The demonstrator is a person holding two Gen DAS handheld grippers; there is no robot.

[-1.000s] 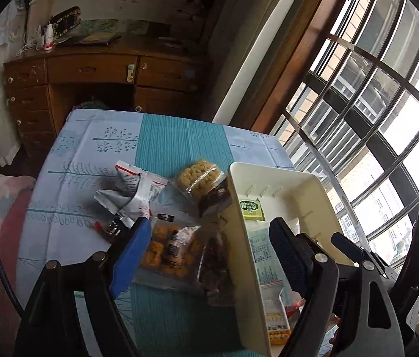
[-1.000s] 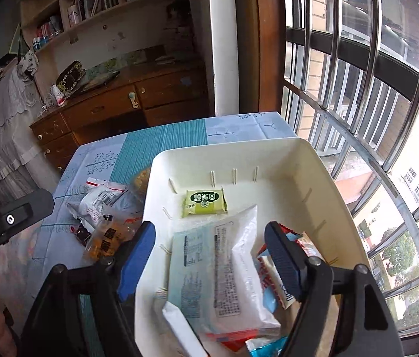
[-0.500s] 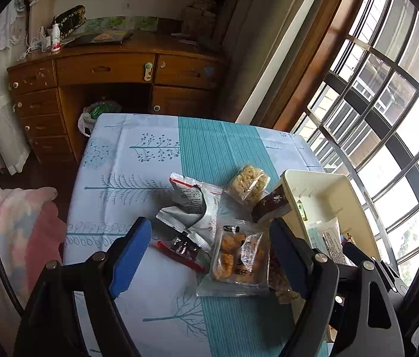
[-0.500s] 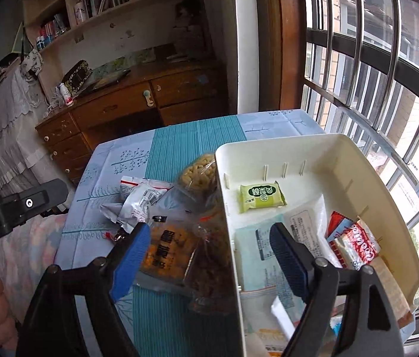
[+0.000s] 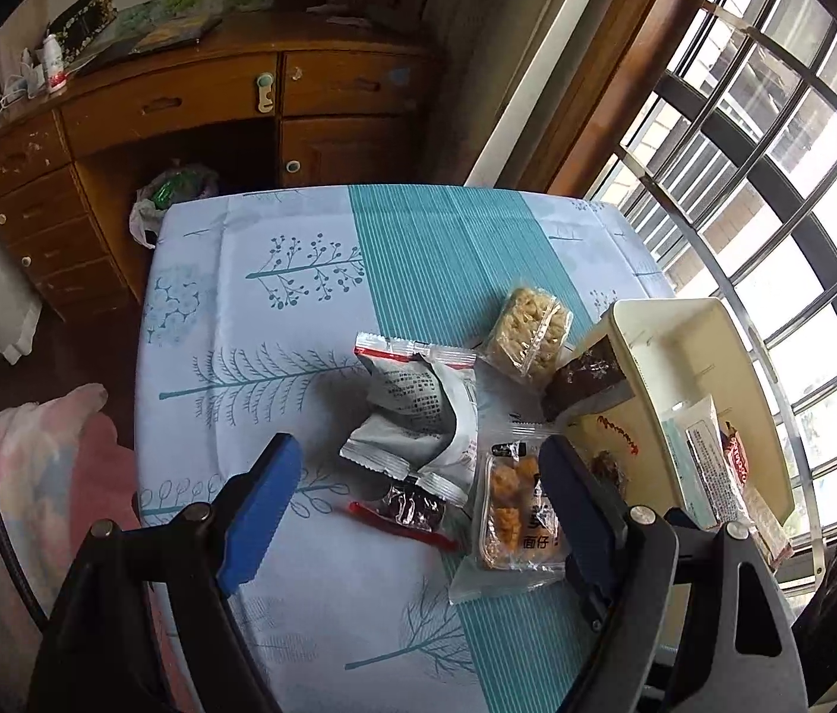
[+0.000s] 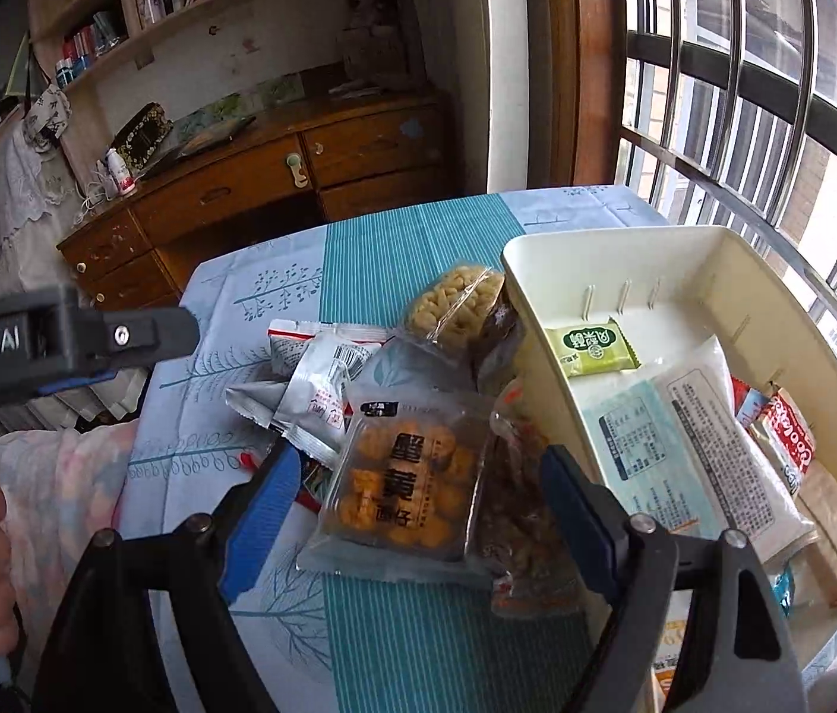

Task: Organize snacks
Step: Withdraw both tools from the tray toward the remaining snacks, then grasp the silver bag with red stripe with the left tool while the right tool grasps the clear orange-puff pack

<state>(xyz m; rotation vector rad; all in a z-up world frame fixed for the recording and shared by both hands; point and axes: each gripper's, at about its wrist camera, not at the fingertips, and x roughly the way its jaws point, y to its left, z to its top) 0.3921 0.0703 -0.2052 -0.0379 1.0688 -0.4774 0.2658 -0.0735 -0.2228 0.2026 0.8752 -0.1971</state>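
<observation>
Loose snacks lie on the tablecloth left of a cream bin (image 5: 733, 368) (image 6: 786, 321): a clear pack of orange puffs (image 5: 516, 520) (image 6: 406, 481), grey foil packets (image 5: 418, 416) (image 6: 311, 380), a rice-crisp bar (image 5: 531, 327) (image 6: 454, 297), a dark brown packet (image 5: 587, 377) and a red-edged packet (image 5: 406, 511). The bin holds a green packet (image 6: 590, 347), a white pouch (image 6: 697, 445) and red wrappers (image 6: 786, 434). My left gripper (image 5: 418, 505) is open above the foil packets. My right gripper (image 6: 418, 505) is open just above the puff pack.
The table has a blue-white cloth with a teal stripe (image 5: 430, 249). A wooden desk with drawers (image 5: 192, 119) stands behind it. A barred window (image 5: 774, 148) runs along the right, close to the bin. The left gripper's body (image 6: 62, 338) shows in the right wrist view.
Both grippers moved left and back, away from the bin. The right gripper went from over the bin to over the puff pack. The left view now shows more of the tablecloth.
</observation>
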